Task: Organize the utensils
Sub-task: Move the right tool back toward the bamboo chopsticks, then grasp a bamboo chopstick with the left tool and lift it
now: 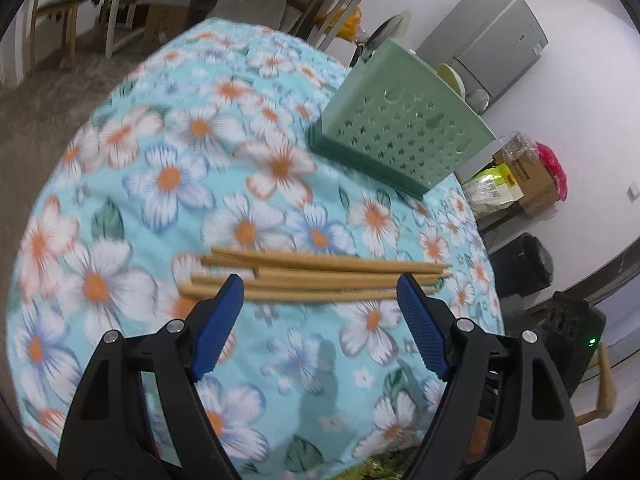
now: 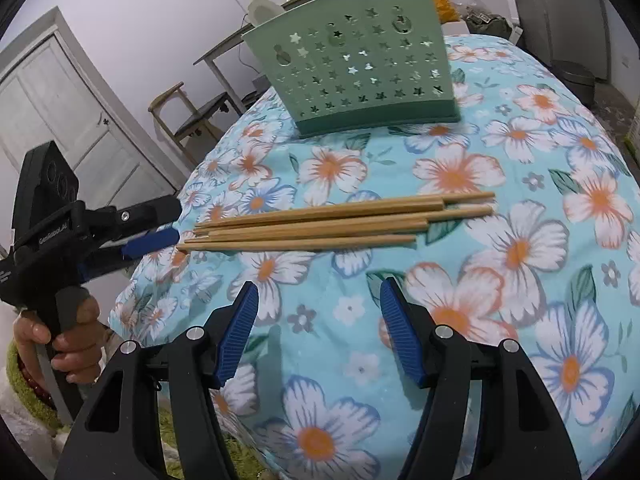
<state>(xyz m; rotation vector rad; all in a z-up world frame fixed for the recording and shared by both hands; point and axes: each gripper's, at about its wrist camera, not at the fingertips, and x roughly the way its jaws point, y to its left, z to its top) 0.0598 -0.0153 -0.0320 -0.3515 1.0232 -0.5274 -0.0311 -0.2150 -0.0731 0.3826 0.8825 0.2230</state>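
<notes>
Several wooden chopsticks (image 1: 320, 278) lie bundled flat on the floral tablecloth (image 1: 168, 208). They also show in the right wrist view (image 2: 332, 222). A green perforated utensil holder (image 1: 404, 136) stands upright behind them, seen again in the right wrist view (image 2: 360, 60). My left gripper (image 1: 320, 292) is open, its blue fingertips just at the near side of the chopsticks. In the right wrist view the left gripper (image 2: 160, 236) sits at the chopsticks' thin ends. My right gripper (image 2: 318, 300) is open and empty, a short way in front of the chopsticks.
The tablecloth (image 2: 480, 320) covers a round table. Chairs (image 1: 72, 12) and a side table stand beyond its far edge. A grey cabinet (image 1: 492, 40), boxes (image 1: 520, 184) and a black bin (image 1: 524, 264) stand to the right. A white door (image 2: 60, 112) is at left.
</notes>
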